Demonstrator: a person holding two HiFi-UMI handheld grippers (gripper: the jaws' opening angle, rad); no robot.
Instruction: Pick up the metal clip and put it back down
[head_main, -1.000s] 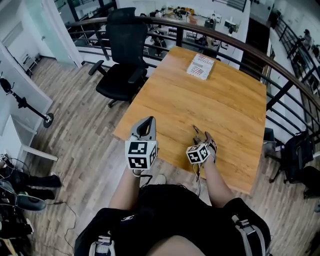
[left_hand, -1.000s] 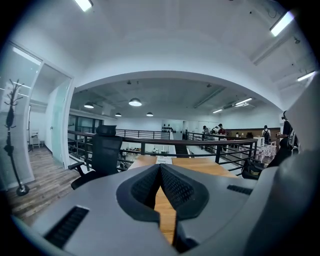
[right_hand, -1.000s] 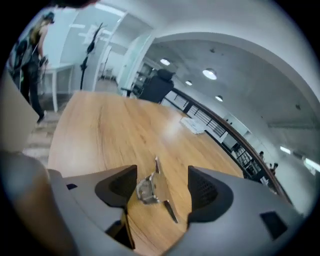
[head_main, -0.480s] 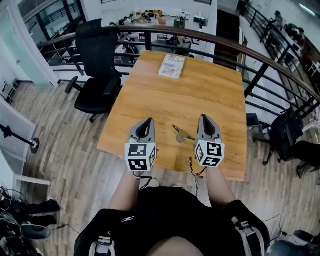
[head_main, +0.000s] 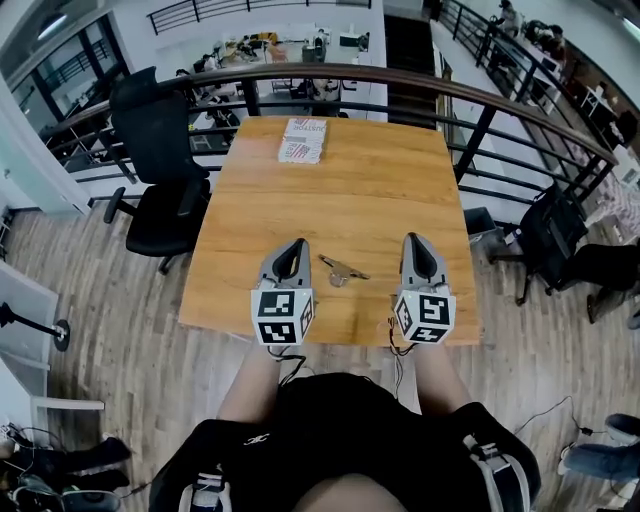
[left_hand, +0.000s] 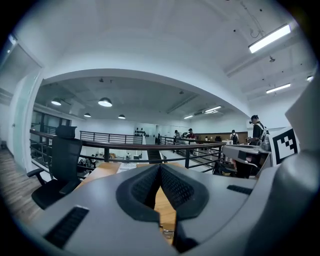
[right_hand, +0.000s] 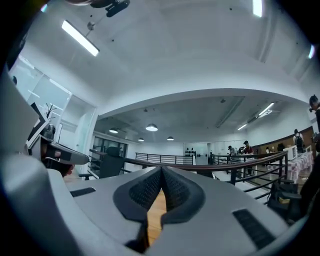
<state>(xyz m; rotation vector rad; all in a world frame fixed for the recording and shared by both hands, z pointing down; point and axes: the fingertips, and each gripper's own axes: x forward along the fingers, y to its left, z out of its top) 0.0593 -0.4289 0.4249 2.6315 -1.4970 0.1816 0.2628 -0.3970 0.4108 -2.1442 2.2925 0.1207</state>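
Lying flat, the metal clip sits on the wooden table, down at the near end of the top and not far from the edge closest to the person; it's in the gap between the two grippers and nothing is touching it, just bare wood all round; if anything it's a touch closer to the left gripper than to the right gripper. Both grippers are held side by side over that near end, noses pointing away from the person, marker cubes facing the head camera; the forearms run back from them to a dark top at the bottom of the head view. In the left gripper view the jaws meet at the tips, ribbed pads pressed together with only a thin sliver of table showing lower down, so it's closed on nothing. The right gripper view is the same story; its jaws have just been closing and the pads are tip to tip with nothing gripped, just a strip of wood visible through the slit. Further out: a printed booklet at the far end of the table, well apart from the clip; a black office chair off the table's left side on the plank floor; a curved dark railing beyond the table.
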